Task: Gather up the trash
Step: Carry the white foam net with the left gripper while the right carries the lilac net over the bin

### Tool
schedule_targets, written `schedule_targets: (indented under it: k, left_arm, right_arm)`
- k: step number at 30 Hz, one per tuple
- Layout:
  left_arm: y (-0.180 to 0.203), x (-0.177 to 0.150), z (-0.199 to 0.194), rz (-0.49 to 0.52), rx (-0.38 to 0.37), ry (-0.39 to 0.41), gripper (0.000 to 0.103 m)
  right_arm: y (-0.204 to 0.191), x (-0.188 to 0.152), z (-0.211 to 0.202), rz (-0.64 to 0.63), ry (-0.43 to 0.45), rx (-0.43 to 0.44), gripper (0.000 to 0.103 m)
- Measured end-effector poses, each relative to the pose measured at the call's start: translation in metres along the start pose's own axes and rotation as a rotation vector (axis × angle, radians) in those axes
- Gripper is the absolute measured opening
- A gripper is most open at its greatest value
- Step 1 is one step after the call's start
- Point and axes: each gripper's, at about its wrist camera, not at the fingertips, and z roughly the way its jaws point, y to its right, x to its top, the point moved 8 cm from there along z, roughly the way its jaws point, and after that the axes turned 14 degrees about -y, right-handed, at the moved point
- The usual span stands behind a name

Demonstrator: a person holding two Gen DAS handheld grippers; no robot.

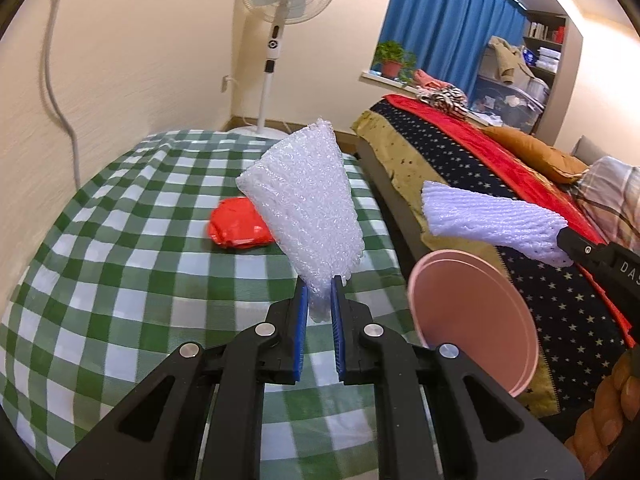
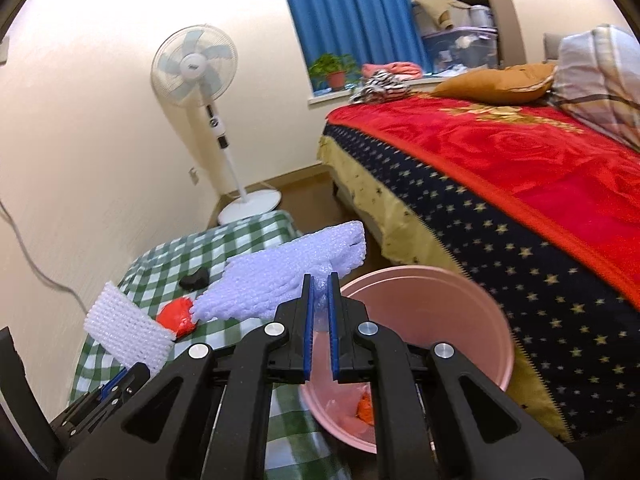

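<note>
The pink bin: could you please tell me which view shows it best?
The right wrist view: the pink bin shows most of its rim and inside, with orange trash at the bottom. The left wrist view catches only part of its rim and wall, contents hidden.

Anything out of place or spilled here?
Nothing spilled or damaged. Stray trash lies on the checked cloth: a crumpled red bag and a small black scrap. The left gripper grips bubble wrap and the right gripper a foam sheet, near the pink bin.
</note>
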Motion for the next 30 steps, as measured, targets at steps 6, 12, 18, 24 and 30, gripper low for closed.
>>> schedule_targets:
  k: [6, 12, 18, 24, 30]
  left_arm:
    - [0.023, 0.001, -0.002, 0.033, -0.047, -0.004, 0.011]
    - [0.046, 0.005, 0.003, 0.085, -0.078, 0.000, 0.011]
    - [0.067, 0.001, 0.015, 0.131, -0.110, -0.017, 0.011]
    - [0.084, -0.003, 0.030, 0.163, -0.134, -0.036, 0.011]
    - [0.098, -0.007, 0.049, 0.180, -0.153, -0.068, 0.011]
  right_arm:
    - [0.025, 0.005, -0.012, 0.040, 0.017, -0.048, 0.007]
    - [0.038, 0.010, -0.014, 0.057, 0.042, -0.092, 0.007]
    - [0.061, 0.009, -0.007, 0.123, 0.045, -0.136, 0.007]
    - [0.077, 0.009, 0.004, 0.154, 0.037, -0.162, 0.007]
    - [0.087, 0.008, 0.014, 0.168, 0.032, -0.181, 0.007]
